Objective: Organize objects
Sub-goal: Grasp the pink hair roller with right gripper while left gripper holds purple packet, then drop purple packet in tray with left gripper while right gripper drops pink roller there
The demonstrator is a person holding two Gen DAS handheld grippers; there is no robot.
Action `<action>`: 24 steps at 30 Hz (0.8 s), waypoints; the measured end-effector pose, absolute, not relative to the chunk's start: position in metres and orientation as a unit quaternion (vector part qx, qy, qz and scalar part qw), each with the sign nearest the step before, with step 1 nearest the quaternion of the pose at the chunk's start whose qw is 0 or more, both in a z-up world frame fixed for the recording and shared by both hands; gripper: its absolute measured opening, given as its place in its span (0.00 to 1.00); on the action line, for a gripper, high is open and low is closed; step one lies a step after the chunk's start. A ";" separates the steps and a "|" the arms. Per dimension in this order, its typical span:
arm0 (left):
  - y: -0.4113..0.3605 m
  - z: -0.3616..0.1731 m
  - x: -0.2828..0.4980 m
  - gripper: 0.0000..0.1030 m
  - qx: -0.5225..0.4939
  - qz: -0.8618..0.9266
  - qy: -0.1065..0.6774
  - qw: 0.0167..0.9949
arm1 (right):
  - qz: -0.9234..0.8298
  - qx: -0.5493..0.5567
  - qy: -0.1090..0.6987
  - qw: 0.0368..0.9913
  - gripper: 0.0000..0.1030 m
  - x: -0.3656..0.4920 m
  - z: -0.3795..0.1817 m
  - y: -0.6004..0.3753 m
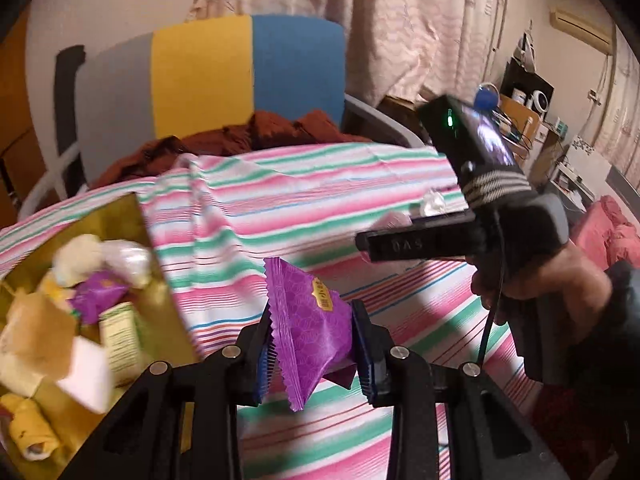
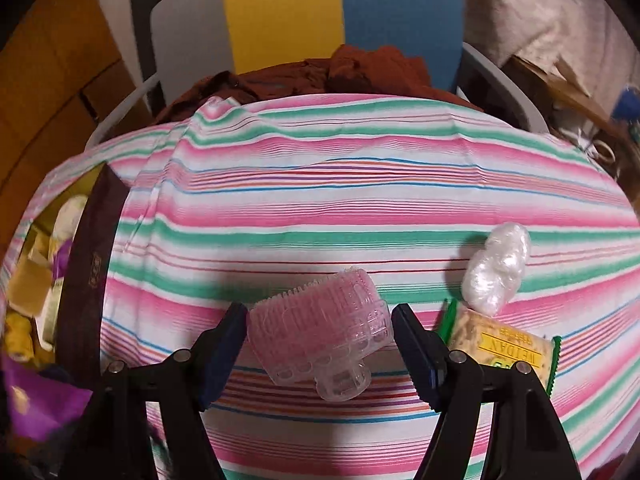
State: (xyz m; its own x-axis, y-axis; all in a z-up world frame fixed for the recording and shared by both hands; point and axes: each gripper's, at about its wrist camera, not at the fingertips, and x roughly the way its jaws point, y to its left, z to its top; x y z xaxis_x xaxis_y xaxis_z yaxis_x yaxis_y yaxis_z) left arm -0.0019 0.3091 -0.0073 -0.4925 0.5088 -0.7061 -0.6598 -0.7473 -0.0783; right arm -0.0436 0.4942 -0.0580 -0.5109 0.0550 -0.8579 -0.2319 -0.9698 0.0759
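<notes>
My left tongs [image 1: 310, 340] clench a purple snack packet [image 1: 310, 320], raised beside the gold box [image 1: 120, 216] already holding several snacks. My right tongs [image 2: 320, 344] stand released around a pink plastic case [image 2: 320, 332] on the worktop [image 2: 320, 208]; a cracker packet [image 2: 504, 348] and clear wrapped bundle [image 2: 498, 276] remain outside. Both point level, forward.

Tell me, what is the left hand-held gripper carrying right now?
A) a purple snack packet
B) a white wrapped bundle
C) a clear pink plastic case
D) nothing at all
A: in the left wrist view the purple snack packet sits pinched between the two fingers of the left hand-held gripper, lifted above the striped cloth.
</notes>
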 end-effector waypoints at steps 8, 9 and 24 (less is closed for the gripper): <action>0.254 0.010 -0.003 0.33 -0.356 0.882 0.089 0.295 | 0.861 -0.499 0.068 0.076 0.72 -0.045 -0.063 0.482; 0.247 0.011 -0.005 0.33 -0.356 0.885 0.086 0.288 | 0.860 -0.500 0.069 0.075 0.72 -0.045 -0.064 0.481; 0.171 0.004 -0.018 0.33 -0.369 0.903 0.043 0.218 | 0.882 -0.461 0.096 0.014 0.72 -0.040 -0.020 0.411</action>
